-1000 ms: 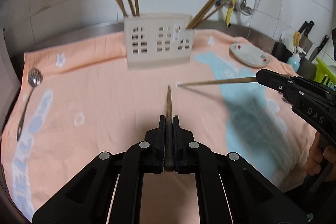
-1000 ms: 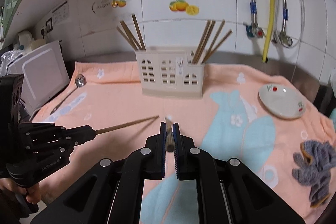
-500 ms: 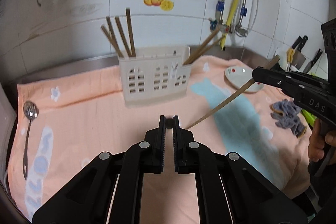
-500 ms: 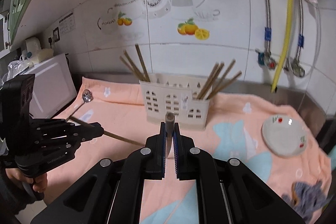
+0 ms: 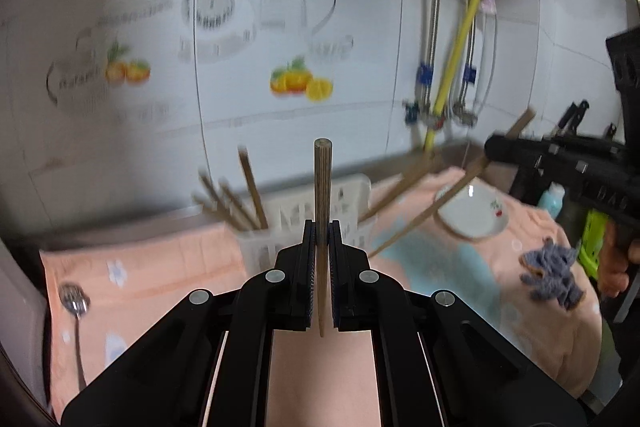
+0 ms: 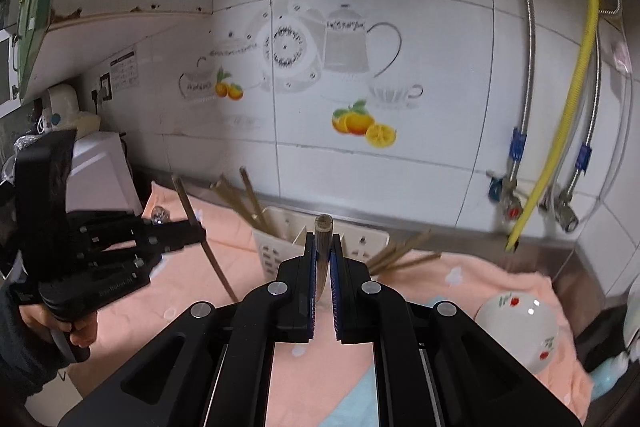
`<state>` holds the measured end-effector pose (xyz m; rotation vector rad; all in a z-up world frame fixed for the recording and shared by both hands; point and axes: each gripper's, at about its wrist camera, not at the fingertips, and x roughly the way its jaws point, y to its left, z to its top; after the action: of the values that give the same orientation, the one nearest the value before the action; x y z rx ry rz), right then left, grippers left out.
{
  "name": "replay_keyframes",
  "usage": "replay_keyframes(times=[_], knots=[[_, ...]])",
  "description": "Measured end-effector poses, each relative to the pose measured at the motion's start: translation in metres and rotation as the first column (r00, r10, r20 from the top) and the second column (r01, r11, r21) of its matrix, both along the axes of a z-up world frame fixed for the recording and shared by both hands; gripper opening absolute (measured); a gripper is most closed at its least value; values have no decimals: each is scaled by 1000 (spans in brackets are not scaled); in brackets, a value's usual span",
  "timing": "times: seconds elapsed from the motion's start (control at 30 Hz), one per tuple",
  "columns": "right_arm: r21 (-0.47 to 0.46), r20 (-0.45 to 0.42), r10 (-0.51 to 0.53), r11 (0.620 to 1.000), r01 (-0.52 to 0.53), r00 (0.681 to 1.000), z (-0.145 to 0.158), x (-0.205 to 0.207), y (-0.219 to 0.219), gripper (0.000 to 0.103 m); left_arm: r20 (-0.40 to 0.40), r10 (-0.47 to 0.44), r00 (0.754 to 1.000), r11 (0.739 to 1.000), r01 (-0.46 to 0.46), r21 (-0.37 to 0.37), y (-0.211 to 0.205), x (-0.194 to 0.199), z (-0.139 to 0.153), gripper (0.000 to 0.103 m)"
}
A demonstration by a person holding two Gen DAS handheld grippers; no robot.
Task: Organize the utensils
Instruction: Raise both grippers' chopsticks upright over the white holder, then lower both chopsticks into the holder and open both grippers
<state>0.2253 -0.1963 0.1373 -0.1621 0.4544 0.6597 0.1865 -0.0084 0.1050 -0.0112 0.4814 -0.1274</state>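
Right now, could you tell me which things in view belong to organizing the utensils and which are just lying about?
Belong to the job:
- chopstick clamped in the left gripper
- chopstick clamped in the right gripper
- white utensil holder, chopsticks already in it
- spoon on the towel

Lying about:
- small plate
- grey rag
- orange towel

A wooden chopstick (image 5: 322, 195) stands nearly upright, clamped in the left jaws. A second chopstick (image 6: 322, 227) is held in the right jaws. Behind, a white slotted holder (image 6: 276, 247) holds more chopsticks (image 5: 244, 195), somewhat blurred. A spoon (image 5: 74, 303) lies on the peach towel (image 5: 160, 267).
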Motion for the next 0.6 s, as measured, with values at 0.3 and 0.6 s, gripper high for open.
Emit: replay_keyframes(times=[0.3,0.6], knots=[[13,41,-18,1000,18,999,26,24,3,6,154,43,987,998,-49,36,4,35,64,5],[14,32,-43,999,43,999,23,55,10,6,130,112,985,992,-118,42,21,72,44,5]])
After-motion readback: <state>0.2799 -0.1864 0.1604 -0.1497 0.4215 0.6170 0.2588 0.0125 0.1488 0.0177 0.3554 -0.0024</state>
